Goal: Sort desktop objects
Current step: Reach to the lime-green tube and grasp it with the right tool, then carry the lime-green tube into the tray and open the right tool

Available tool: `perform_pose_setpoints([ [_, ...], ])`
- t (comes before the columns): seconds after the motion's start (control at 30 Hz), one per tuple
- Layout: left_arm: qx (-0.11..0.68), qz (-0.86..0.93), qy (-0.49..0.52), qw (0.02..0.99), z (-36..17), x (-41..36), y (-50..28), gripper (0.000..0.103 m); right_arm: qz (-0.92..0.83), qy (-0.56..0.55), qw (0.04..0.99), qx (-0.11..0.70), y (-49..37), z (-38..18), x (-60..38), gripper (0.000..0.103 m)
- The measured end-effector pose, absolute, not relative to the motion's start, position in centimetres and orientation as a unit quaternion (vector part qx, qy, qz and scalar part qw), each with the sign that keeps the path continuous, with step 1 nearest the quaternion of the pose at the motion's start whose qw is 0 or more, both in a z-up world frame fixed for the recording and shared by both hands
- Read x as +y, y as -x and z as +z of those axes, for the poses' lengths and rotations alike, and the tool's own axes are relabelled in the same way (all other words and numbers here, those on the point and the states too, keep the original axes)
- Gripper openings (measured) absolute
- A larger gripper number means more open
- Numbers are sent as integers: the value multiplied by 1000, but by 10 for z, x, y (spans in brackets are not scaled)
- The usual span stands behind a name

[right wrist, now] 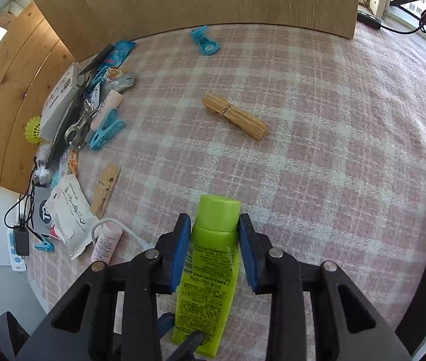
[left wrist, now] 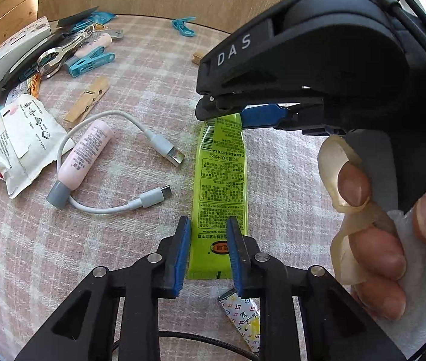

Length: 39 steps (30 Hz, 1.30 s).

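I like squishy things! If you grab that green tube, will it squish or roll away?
The green tube looks like soft plastic with a flat crimped end, so it probably dents when squeezed. That flat end likely stops rolling. Its glossy skin might slip between the right tool's pads.

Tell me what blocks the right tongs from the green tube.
Nothing visible does. The right tongs already straddle the green tube near its cap, pads on either side; the left tongs straddle its flat end.

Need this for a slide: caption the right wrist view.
Right gripper flanking a green tube on plaid tablecloth.
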<state>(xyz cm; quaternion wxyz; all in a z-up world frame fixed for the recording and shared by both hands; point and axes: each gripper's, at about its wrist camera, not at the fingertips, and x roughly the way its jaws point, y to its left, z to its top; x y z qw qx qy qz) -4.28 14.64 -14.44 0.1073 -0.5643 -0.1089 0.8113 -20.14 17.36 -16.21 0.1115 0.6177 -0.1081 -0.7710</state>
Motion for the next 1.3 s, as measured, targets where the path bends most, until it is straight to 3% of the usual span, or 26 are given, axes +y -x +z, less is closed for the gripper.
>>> perform_pose_setpoints([
  [0.5, -118, 800, 569, 148, -135, 184, 45, 12, -779, -593, 104, -176, 176, -140, 226, 30],
  [1.0, -60, 812, 523, 250, -60, 258, 38, 10, -822, -528, 65, -200, 128, -58, 319, 30],
  [1.3, -1, 789, 516, 334, -34, 360, 12, 10, -820, -515, 5, -249, 82, -41, 416, 30],
])
